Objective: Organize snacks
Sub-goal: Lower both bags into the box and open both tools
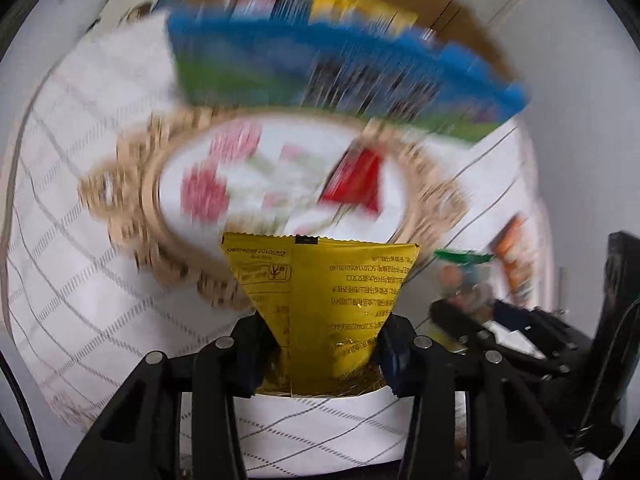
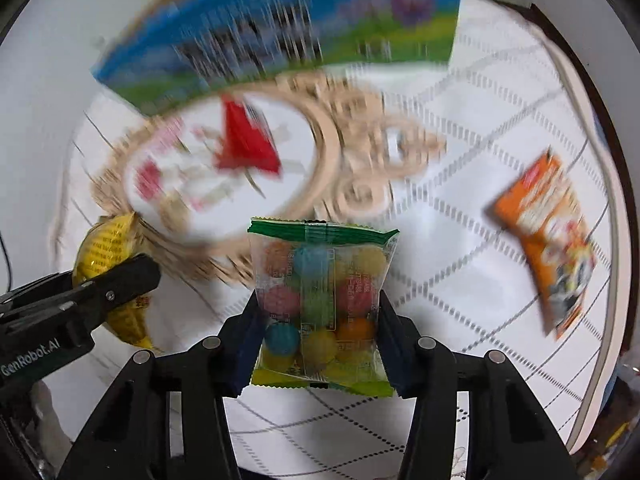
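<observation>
Desk (image 2: 460,208): white cloth with a grey dashed diamond grid, and everything on it is smeared with blur, so both cameras read as on the move.
Blue-and-green printed carton (image 2: 288,28): up at twelve o'clock in the right wrist view, edge touching or overlapping the tray, hard to say which.
Oval tray with pale wooden fretwork rim and flowered white centre (image 1: 132,216): mid-frame, probably the collecting spot. A red wrapped snack (image 2: 248,148) lies in it already.
Orange foil snack bag (image 2: 548,248): out at three o'clock on the cloth, well apart from the tray, not yet sorted.
Yellow foil snack packet (image 1: 320,300): pinched low down by the left gripper (image 1: 320,356), fingers narrow and pressing its sides so the top fans out wide, clear of the cloth.
Clear sachet of coloured candy balls with green seals (image 2: 320,304): clamped at both edges by the right gripper (image 2: 320,340), held flat and upright.
Pose: both grippers aim steeply down, side by side, the left at nine o'clock in the right view.
</observation>
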The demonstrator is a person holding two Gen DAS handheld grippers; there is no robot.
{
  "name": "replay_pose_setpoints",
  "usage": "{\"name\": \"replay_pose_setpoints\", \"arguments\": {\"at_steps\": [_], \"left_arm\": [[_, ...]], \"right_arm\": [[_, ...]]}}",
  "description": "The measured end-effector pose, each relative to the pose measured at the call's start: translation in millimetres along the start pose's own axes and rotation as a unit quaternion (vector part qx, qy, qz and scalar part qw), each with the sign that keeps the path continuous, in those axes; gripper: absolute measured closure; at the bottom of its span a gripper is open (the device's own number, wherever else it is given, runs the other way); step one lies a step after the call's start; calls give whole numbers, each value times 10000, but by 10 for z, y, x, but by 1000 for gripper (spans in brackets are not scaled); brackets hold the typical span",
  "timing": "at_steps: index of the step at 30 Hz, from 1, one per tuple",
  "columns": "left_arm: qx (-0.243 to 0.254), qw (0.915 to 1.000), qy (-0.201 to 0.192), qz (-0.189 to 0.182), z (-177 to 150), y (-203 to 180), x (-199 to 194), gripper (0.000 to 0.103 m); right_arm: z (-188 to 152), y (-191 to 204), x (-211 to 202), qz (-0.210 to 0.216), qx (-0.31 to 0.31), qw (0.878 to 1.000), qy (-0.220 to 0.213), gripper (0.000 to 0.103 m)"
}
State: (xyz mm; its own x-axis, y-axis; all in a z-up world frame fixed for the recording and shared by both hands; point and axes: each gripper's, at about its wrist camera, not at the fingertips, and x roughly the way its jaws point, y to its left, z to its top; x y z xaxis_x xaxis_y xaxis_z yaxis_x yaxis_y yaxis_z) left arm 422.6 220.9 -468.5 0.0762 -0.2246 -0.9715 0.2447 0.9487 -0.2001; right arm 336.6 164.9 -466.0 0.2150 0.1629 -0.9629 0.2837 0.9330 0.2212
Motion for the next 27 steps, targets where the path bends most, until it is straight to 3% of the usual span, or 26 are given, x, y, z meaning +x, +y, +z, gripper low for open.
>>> {"name": "replay_pose_setpoints", "arguments": {"at_steps": [5, 9, 12, 15, 20, 27], "left_arm": [[129, 9983, -487, -296, 771, -105, -494, 61], [263, 9968, -731, -209, 1439, -176, -708, 61], [368, 9966, -731, 24, 1923, -117, -718, 61], [407, 9970, -578, 319, 2359, -51, -529, 61], [231, 9972, -129, 695, 2801, 168, -70, 61], [107, 9945, 455, 942, 3082, 379, 488, 58]], "right_arm": [[550, 104, -605, 363, -29, 9971, -672, 49], [1047, 272, -886, 492, -97, 9933, -1037, 49], [1572, 340, -946, 286, -168, 9917, -1246, 49], [1978, 310, -852, 124, -79, 9928, -1185, 49], [2655, 88, -437, -224, 93, 9956, -901, 49], [2959, -40, 111, -412, 169, 9980, -441, 48]]}}
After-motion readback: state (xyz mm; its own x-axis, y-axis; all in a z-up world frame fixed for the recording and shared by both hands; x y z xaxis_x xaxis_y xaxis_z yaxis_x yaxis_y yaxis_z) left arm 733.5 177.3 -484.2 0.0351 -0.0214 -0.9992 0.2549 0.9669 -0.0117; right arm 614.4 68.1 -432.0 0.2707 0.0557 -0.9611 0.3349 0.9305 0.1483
